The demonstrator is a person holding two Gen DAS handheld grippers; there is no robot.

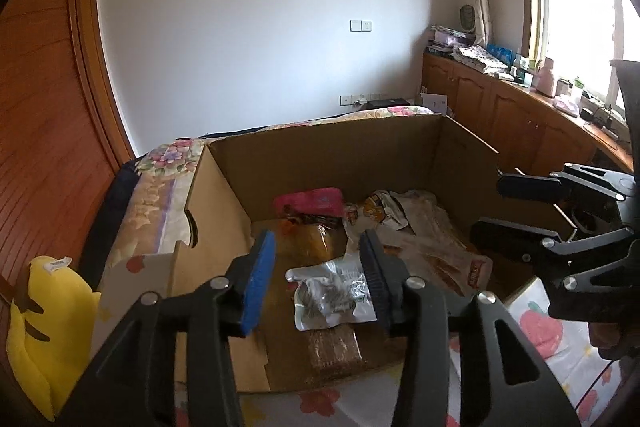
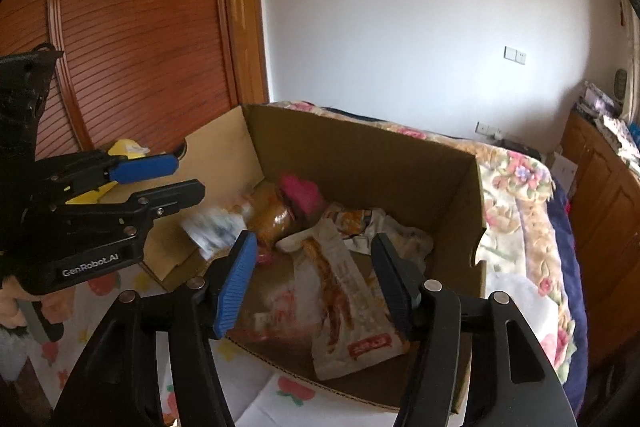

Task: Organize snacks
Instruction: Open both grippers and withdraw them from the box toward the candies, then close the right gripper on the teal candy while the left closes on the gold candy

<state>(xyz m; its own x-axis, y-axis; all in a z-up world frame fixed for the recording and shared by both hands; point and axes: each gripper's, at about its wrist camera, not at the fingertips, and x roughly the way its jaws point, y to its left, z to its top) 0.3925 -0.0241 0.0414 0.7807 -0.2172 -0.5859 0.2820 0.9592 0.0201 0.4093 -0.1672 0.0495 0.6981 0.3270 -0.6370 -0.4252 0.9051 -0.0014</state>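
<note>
An open cardboard box [image 1: 320, 155] [image 2: 360, 155] lies on the bed and holds several snack packets. Among them are a pink one [image 1: 316, 201] [image 2: 300, 191], a brown bag [image 1: 316, 247] [image 2: 276, 215] and a long white-and-orange packet [image 2: 340, 291] [image 1: 440, 259]. My left gripper [image 1: 316, 267] [image 2: 188, 177] hangs open over the box's near left part. A silver-and-white packet [image 1: 332, 295] is just beneath its fingers, not gripped; it is blurred in the right wrist view [image 2: 212, 227]. My right gripper [image 2: 314, 259] [image 1: 486, 207] stands open above the white-and-orange packet, nothing between its fingers.
The box rests on a floral quilt [image 2: 520, 195]. A yellow plush toy [image 1: 44, 327] lies left of it beside a wooden wardrobe [image 2: 140, 27]. A wooden cabinet [image 1: 520, 115] with clutter runs under the window on the right. A person's hand [image 2: 8, 307] holds the left gripper.
</note>
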